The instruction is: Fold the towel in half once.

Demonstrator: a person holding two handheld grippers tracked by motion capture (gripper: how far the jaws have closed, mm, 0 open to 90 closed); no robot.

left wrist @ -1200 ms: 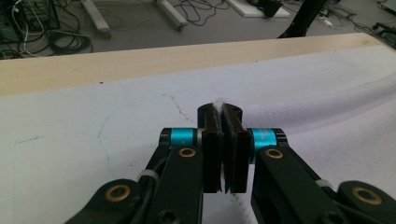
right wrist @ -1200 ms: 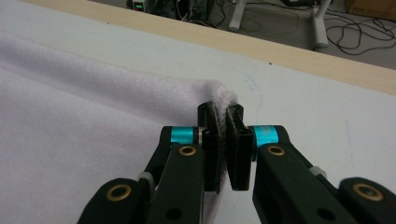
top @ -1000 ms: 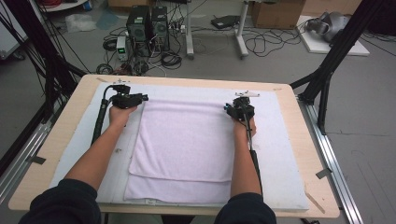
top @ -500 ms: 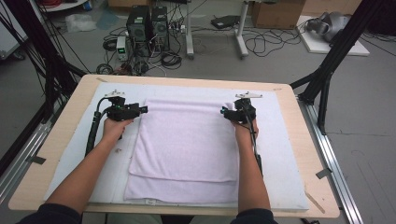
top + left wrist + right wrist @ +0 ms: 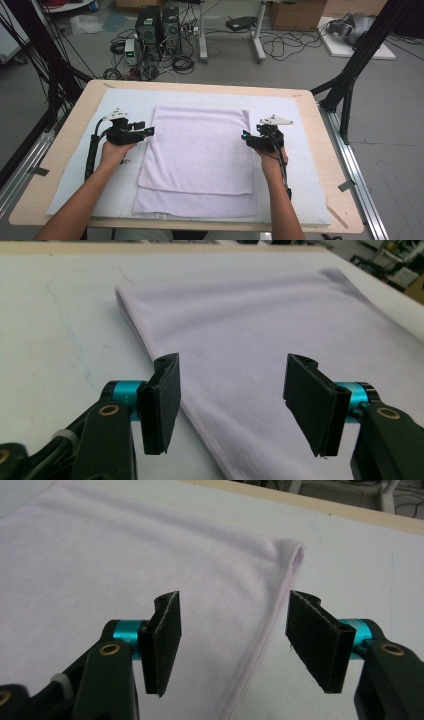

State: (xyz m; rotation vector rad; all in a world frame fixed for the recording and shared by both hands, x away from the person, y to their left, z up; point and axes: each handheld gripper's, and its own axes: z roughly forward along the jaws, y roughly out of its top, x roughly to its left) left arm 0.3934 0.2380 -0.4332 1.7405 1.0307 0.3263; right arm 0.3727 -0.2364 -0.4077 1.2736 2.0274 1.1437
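I have the pale lilac towel (image 5: 200, 155) lying flat on the white mat (image 5: 310, 165) that covers the counter (image 5: 75, 105), folded once so that the upper layer stops short of the near edge and a strip of the lower layer shows below it. A second ago both hands were up at the far corners; now they sit further back toward me, one at each long side of the cloth, about halfway down it. Both sets of jaws have just been opening, and nothing is between them in either gripper view, so I judge the fold has been laid and let go, and the next fold is what I am setting up for.

The left gripper (image 5: 148, 131) stands wide and empty, pointing inward across the towel's left edge; in the left gripper view (image 5: 230, 390) that folded edge runs under its own left pad, with bare mat beyond. The right gripper (image 5: 245, 136) is likewise wide and empty; in the right gripper view (image 5: 232, 635) the towel's hem passes between the pads and its far corner lies ahead, slightly puffed.

Outward of each gripper the mat is bare to the counter's rim, so I have free room to slide either way. The towel edges lie flat, so catching one will likely mean pressing low.
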